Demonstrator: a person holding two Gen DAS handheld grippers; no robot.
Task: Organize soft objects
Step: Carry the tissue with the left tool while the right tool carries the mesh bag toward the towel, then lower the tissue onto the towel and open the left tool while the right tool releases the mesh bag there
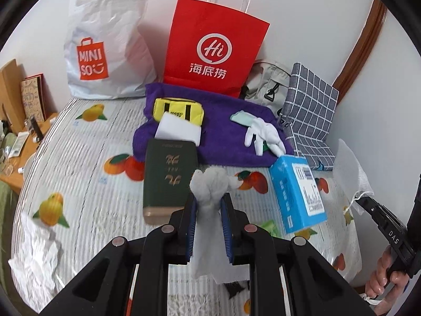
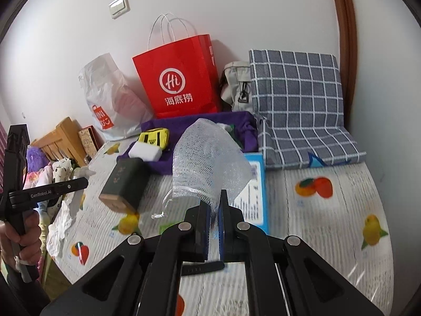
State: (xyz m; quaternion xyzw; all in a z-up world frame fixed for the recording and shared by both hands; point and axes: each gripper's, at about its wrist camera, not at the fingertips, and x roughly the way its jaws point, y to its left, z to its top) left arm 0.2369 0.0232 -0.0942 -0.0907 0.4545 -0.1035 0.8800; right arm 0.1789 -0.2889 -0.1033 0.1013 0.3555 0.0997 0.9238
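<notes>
Left claw (image 1: 209,205) pinching a white glove (image 1: 210,184) above the desk (image 1: 86,163), right claw (image 2: 213,205) clamped on a mesh pouch's (image 2: 208,155) edge, probably for bagging; matching glove (image 1: 263,134) at one o'clock on purple towel (image 1: 223,142).

— What sort of place is this?

— A home, a bedroom by the look of it. A fruit-print sheet (image 1: 110,184) covers a bed, with a checked pillow (image 2: 297,100) propped at two o'clock against a plain white wall (image 2: 236,13).

— Anything else?

— Shopping bags stand at twelve o'clock: a red paper bag (image 1: 215,50) and a white plastic bag (image 1: 105,44). A light switch (image 2: 119,6) sits at eleven, a wooden bed frame (image 2: 63,139) and soft toys (image 2: 52,173) at nine.
</notes>
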